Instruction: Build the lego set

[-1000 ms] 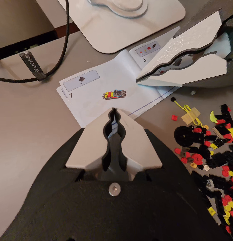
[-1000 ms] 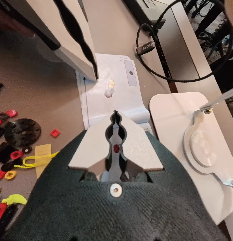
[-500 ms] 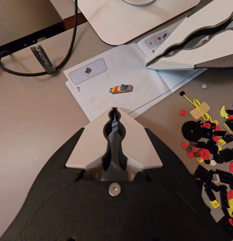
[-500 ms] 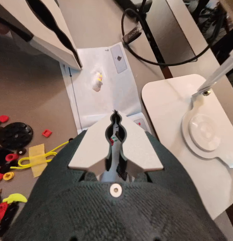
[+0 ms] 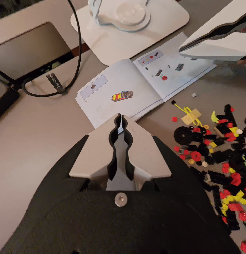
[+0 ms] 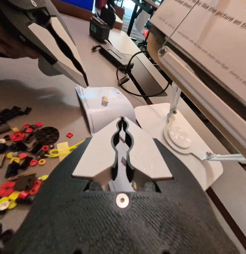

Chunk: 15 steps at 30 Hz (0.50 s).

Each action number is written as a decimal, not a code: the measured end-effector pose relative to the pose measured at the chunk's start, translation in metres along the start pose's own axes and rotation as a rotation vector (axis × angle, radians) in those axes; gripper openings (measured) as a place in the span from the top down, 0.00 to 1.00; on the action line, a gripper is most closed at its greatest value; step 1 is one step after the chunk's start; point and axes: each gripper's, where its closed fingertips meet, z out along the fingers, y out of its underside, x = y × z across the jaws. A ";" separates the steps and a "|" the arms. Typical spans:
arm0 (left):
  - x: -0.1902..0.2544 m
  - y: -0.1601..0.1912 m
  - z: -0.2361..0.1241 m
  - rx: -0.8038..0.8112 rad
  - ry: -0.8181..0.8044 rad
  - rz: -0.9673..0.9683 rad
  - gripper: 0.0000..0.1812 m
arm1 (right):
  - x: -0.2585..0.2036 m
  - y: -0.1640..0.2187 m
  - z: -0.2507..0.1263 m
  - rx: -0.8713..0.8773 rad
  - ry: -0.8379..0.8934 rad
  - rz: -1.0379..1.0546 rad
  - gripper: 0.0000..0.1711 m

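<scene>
An open instruction booklet [image 5: 126, 88] lies flat on the tan table, also seen in the right wrist view [image 6: 106, 104]. A pile of loose black, red and yellow lego pieces [image 5: 215, 151] lies to its right, at the left in the right wrist view [image 6: 23, 144]. My left gripper [image 5: 121, 115] is shut and empty, held above the booklet's near edge. My right gripper [image 6: 122, 118] is shut and empty over the booklet's right page. It shows at the top right of the left wrist view [image 5: 215, 41]. The left gripper shows at the upper left of the right wrist view [image 6: 64, 52].
A white monitor stand base [image 5: 126, 27] sits behind the booklet, with the monitor [image 6: 202, 41] above it. A black cable loop with a strap [image 5: 55, 83] lies at the back left. A yellow string with tape [image 5: 191, 116] and a black round plate [image 5: 184, 135] lie at the pile's edge.
Both grippers have drawn back and up from the booklet. The right gripper has moved off the right page, which now shows, and has tilted up so the monitor is in view.
</scene>
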 end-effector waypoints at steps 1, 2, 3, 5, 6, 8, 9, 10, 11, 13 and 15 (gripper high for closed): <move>0.005 -0.002 -0.005 0.011 0.001 0.015 0.99 | -0.002 -0.002 -0.012 0.016 0.018 0.007 1.00; 0.008 -0.001 -0.009 0.013 -0.006 0.028 0.99 | -0.004 -0.003 -0.023 0.031 0.033 0.016 1.00; 0.010 0.001 -0.012 0.011 -0.015 0.041 0.99 | -0.009 -0.002 -0.034 0.037 0.043 0.022 1.00; 0.013 0.005 -0.018 0.009 -0.032 0.057 0.99 | -0.012 0.000 -0.048 0.038 0.070 -0.026 1.00; 0.016 0.005 -0.023 0.016 -0.036 0.054 0.99 | -0.003 -0.004 -0.052 0.044 0.127 -0.059 1.00; 0.026 0.004 -0.040 0.040 -0.025 0.055 0.99 | 0.015 -0.018 -0.060 0.068 0.206 0.015 1.00; 0.032 0.003 -0.052 0.066 -0.025 0.058 0.99 | 0.012 -0.027 -0.064 0.093 0.160 0.086 1.00; 0.040 0.002 -0.065 0.100 -0.010 0.060 0.99 | 0.004 -0.035 -0.070 0.107 0.097 0.147 1.00; 0.053 0.004 -0.079 0.132 0.027 0.064 0.99 | -0.004 -0.039 -0.079 0.099 0.056 0.194 1.00; 0.091 0.019 -0.103 0.165 0.171 0.115 1.00 | -0.022 -0.038 -0.101 0.064 0.024 0.250 1.00; 0.113 0.043 -0.116 0.182 0.171 0.221 1.00 | -0.054 -0.032 -0.124 0.057 -0.011 0.294 1.00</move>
